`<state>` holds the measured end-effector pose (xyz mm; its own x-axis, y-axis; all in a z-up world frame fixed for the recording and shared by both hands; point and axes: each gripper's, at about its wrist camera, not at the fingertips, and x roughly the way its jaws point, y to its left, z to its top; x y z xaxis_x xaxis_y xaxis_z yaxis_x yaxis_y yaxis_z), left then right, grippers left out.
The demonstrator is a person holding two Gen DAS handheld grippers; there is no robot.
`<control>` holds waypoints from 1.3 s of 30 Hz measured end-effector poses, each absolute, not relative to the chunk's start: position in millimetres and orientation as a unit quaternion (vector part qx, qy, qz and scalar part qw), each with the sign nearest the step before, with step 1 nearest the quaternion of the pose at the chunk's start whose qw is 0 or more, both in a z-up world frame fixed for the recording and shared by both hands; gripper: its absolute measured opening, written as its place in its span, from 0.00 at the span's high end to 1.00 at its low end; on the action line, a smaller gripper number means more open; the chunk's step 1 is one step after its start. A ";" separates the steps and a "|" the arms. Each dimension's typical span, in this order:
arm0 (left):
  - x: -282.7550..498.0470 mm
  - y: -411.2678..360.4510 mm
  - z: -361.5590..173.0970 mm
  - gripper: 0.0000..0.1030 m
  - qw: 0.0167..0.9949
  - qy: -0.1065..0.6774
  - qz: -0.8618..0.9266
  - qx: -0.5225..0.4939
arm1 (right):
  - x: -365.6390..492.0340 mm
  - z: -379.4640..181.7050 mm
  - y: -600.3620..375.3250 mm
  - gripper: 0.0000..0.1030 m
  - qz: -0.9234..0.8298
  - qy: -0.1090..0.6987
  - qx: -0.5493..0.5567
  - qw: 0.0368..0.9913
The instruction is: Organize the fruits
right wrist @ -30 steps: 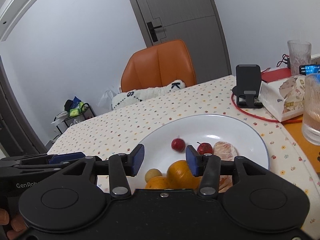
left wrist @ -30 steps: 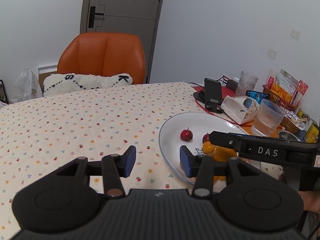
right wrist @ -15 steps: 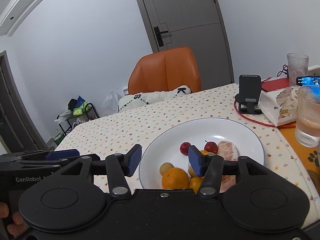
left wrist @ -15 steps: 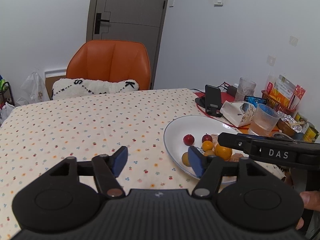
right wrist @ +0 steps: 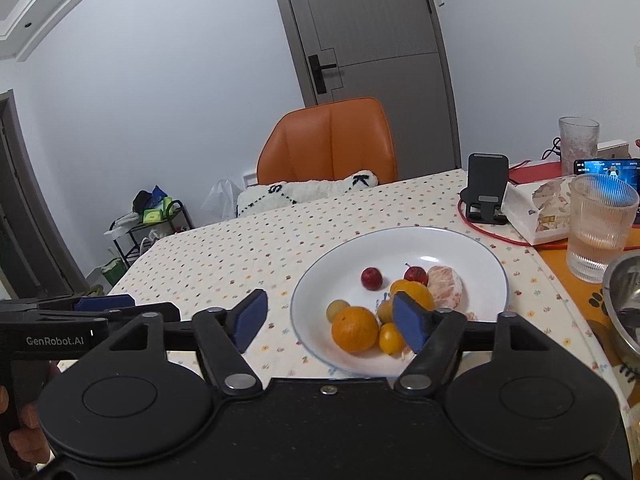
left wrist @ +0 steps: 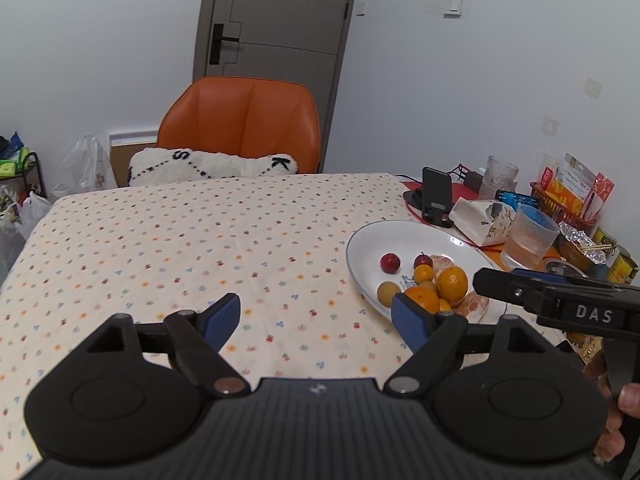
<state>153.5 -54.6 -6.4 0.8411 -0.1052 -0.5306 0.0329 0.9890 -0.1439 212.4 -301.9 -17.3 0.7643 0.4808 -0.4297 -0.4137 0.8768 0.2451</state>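
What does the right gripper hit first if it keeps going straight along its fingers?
Probably the big orange at the near side of the white plate. The right gripper is open and empty, and the orange sits between its fingertips in the right wrist view. Depth and height are unclear, so it might pass over it.

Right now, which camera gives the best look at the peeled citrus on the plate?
The right wrist view: the peeled citrus lies near the middle of the white plate, its pale segments mostly clear. In the left wrist view the peeled citrus is farther off and half hidden behind the oranges.
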 end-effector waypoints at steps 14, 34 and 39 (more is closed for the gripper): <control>99.0 -41.9 5.0 0.10 0.957 0.284 0.003 -0.059 | 166.1 -3.0 -289.4 0.00 0.272 0.249 0.047 0.929; 43.3 -42.2 9.5 0.04 0.954 0.293 0.020 -0.057 | 109.6 8.6 -296.0 0.00 0.276 0.242 0.037 0.929; 35.2 -41.7 12.4 0.04 0.954 0.293 0.024 -0.058 | 96.6 17.0 -296.4 0.00 0.278 0.236 0.028 0.931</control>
<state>35.2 -41.7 12.4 0.8269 0.0120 -0.5622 -0.0803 0.9920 -0.0970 96.6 -296.4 17.0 0.7343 0.5310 -0.4228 -0.5042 0.8437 0.1840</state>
